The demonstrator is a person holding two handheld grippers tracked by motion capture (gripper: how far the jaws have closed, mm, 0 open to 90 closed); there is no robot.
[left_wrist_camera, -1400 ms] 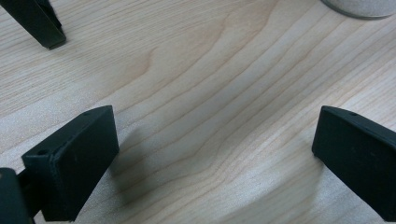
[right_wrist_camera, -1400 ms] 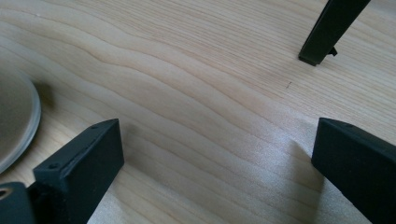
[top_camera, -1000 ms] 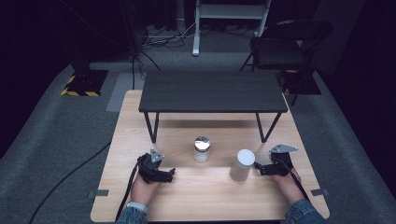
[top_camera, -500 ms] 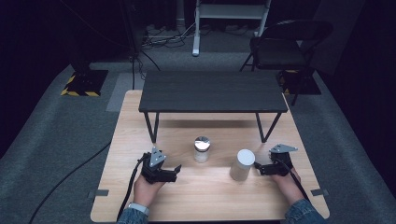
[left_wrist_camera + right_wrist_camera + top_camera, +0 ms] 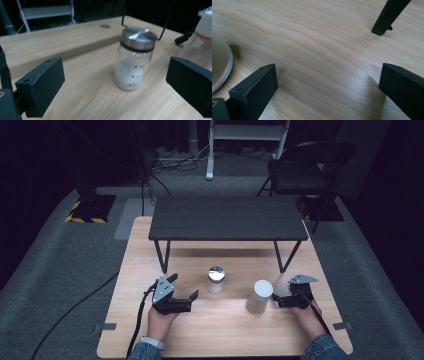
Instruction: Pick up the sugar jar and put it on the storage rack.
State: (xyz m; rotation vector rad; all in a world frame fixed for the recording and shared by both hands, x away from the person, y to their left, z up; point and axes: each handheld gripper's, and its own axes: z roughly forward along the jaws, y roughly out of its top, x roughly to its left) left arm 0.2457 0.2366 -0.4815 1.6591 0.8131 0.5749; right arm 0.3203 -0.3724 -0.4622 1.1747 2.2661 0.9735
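A small glass jar [image 5: 216, 281] with a steel lid stands on the wooden table [image 5: 215, 335], holding a little white powder. In the left gripper view the jar [image 5: 133, 60] is upright just ahead, between the lines of my two jaws. My left gripper [image 5: 184, 287] is open, a short way left of the jar and not touching it. A white cylinder [image 5: 259, 296] stands right of the jar. My right gripper [image 5: 276, 300] is open, its tips close to the cylinder's right side. In the right gripper view the cylinder's base [image 5: 219, 65] shows at the left edge, outside the jaws.
A low black bench [image 5: 227, 217] on thin metal legs spans the table's far half; one leg [image 5: 388, 16] stands ahead of my right gripper. A black chair [image 5: 305, 167] and cables lie on the floor beyond. Bare wood runs along the front edge.
My left gripper has shifted a little right and forward, toward the jar. The right gripper, the jar and the cylinder have stayed put.
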